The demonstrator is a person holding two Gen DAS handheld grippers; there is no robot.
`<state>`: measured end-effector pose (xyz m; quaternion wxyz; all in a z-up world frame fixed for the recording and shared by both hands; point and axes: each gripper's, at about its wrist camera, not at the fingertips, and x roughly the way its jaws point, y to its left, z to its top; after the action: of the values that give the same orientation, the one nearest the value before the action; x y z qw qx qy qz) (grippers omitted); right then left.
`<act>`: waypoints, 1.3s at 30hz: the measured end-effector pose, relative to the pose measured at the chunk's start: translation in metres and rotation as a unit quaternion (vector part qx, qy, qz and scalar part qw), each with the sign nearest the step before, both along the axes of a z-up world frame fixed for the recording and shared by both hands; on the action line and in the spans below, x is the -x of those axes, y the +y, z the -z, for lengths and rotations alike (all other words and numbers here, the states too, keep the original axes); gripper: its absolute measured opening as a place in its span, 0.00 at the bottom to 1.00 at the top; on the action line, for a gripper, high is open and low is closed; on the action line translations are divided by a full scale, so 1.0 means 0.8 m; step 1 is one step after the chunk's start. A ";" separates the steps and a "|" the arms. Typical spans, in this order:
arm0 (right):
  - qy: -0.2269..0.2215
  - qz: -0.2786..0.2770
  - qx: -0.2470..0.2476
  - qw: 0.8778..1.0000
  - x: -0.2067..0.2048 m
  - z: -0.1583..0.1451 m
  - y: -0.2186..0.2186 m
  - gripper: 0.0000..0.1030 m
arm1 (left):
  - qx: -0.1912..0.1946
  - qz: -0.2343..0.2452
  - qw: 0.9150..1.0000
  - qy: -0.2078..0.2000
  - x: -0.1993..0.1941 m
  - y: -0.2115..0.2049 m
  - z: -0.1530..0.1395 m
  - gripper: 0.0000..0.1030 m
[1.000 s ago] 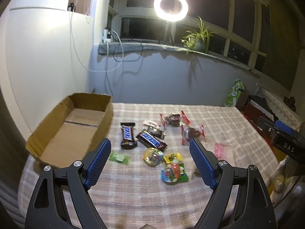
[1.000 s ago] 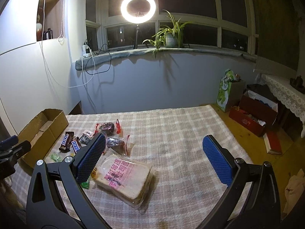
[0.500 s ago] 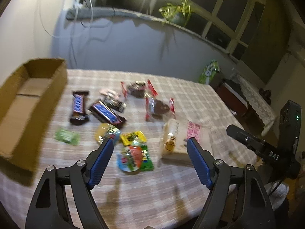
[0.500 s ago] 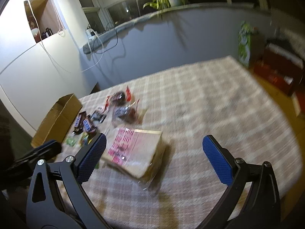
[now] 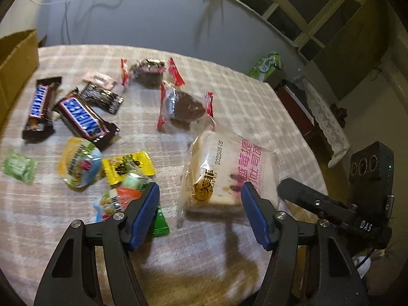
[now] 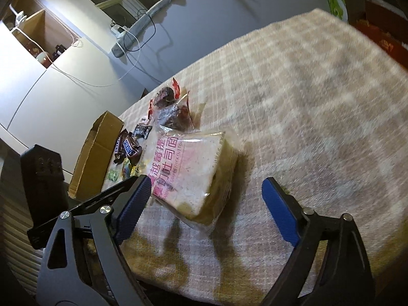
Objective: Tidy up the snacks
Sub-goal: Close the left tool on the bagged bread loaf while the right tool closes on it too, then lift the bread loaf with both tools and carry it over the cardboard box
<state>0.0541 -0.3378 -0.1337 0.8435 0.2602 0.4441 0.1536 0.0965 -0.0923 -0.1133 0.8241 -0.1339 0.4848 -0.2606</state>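
Checked cloth (image 5: 229, 97) covers the table, with a bread packet (image 5: 229, 170) lying beside scattered snack bars (image 5: 84, 119) and a cardboard box (image 6: 94, 158). Left gripper (image 5: 200, 214) and right gripper (image 6: 206, 204) both hover by the bread, jaws apart, having just been closing, touching nothing.

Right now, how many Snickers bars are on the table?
2. One Snickers bar lies nearest the cardboard box; the other Snickers bar lies angled just right of it, above the yellow sweets. None seems hidden, though wrappers overlap.

Bread packet (image 5: 229, 170) right of candies (image 5: 79, 163), box (image 5: 15, 58) far left
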 end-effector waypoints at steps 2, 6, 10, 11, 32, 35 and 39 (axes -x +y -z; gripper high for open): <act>0.009 -0.005 -0.009 1.000 -0.003 0.005 0.000 0.76 | -0.001 0.003 1.000 0.002 -0.004 -0.003 0.005 0.62; 0.018 -0.009 -0.023 1.000 -0.008 0.012 0.000 0.71 | 0.003 0.008 1.000 0.010 -0.009 -0.005 0.010 0.60; 0.020 -0.012 -0.023 0.999 -0.013 0.013 0.002 0.65 | 0.009 0.017 1.000 0.012 -0.012 -0.009 0.011 0.52; 0.021 -0.017 -0.027 0.999 -0.014 0.014 0.003 0.60 | 0.009 0.019 1.000 0.012 -0.011 -0.010 0.011 0.52; -0.004 -0.061 0.010 0.998 -0.020 -0.021 0.047 0.58 | -0.009 -0.004 0.999 -0.049 0.015 0.016 -0.026 0.52; -0.014 -0.075 0.017 0.997 -0.024 -0.032 0.064 0.58 | -0.005 -0.020 0.998 -0.057 0.017 0.031 -0.033 0.52; -0.029 -0.102 0.026 0.994 -0.032 -0.047 0.093 0.58 | 0.004 -0.047 0.997 -0.065 0.019 0.062 -0.041 0.50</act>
<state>0.0797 -0.2637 -0.0958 0.8424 0.1874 0.4475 0.2344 0.0814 -0.0424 -0.0803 0.8647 -0.1423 0.4223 -0.2317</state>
